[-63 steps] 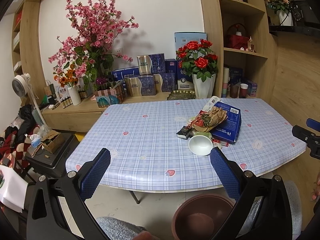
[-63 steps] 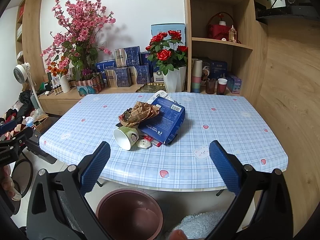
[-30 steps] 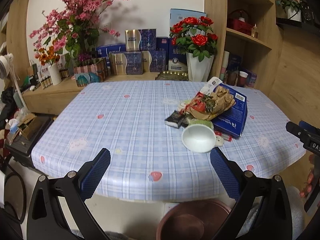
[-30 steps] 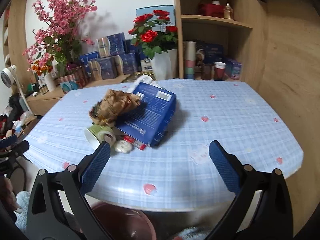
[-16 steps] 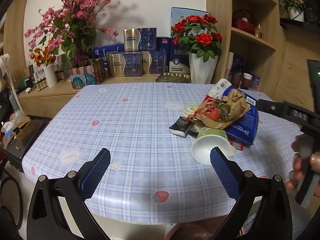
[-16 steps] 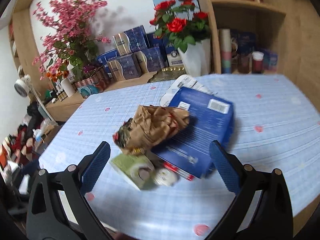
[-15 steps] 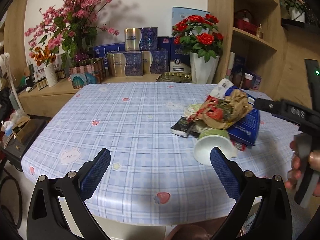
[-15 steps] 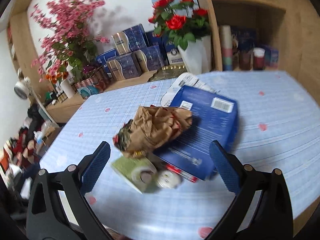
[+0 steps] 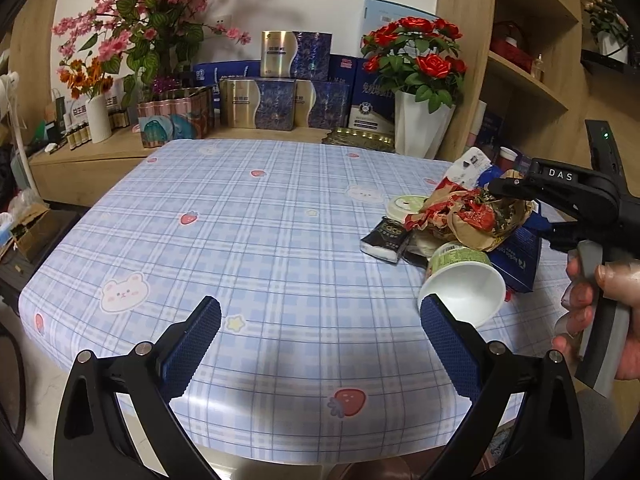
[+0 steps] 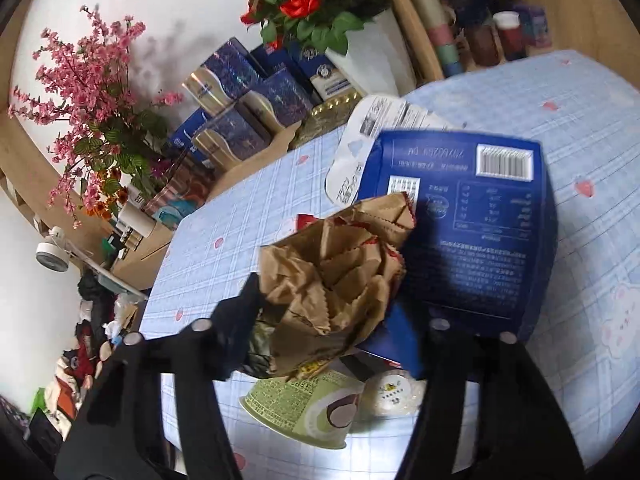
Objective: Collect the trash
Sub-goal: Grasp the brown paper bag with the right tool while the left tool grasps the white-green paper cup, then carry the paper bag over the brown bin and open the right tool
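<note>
Two padded fingers of the left gripper (image 9: 320, 340) stand wide apart and empty over the bench (image 9: 260, 248), its checked vinyl bare to the left, the trash heap (image 9: 460, 228) near the right edge. Right wrist view: the right gripper (image 10: 332, 320) is closing around the crumpled brown paper bag (image 10: 336, 272), which lies against the glossy blue box (image 10: 480, 232) above a tipped green paper cup (image 10: 304, 412).

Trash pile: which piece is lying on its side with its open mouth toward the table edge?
The green paper cup: tipped over, white inside showing. The brown bag and blue box are not cups.
</note>
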The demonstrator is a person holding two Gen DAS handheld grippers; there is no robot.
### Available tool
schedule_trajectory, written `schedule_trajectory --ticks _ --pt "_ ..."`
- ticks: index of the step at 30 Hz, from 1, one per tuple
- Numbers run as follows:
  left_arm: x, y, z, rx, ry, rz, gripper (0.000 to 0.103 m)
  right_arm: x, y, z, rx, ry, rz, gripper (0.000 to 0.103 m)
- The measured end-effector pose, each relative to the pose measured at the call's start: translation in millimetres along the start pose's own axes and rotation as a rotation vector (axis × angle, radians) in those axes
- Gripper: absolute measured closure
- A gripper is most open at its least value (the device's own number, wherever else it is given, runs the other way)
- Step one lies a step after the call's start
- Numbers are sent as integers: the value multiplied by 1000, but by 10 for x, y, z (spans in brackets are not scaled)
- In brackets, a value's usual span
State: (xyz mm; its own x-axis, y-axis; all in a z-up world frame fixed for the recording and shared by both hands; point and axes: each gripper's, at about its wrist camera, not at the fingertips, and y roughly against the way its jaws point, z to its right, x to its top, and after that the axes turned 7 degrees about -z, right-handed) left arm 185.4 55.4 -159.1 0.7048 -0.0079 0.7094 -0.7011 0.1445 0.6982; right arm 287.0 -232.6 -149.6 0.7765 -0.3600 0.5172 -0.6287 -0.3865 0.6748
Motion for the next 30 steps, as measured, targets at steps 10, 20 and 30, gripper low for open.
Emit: schedule_trajectory --ticks 10,20,30 --pt "-20 6 380 -107 -46 -35 5 -81 760 52 86 37 184 53" --pt "174 -549 705 -192 -64 -105 5 -400 1290 518 -45 123 239 53" --pt "414 -1157 679 -213 -12 -191 5 -507 1383 772 -68 102 240 53"
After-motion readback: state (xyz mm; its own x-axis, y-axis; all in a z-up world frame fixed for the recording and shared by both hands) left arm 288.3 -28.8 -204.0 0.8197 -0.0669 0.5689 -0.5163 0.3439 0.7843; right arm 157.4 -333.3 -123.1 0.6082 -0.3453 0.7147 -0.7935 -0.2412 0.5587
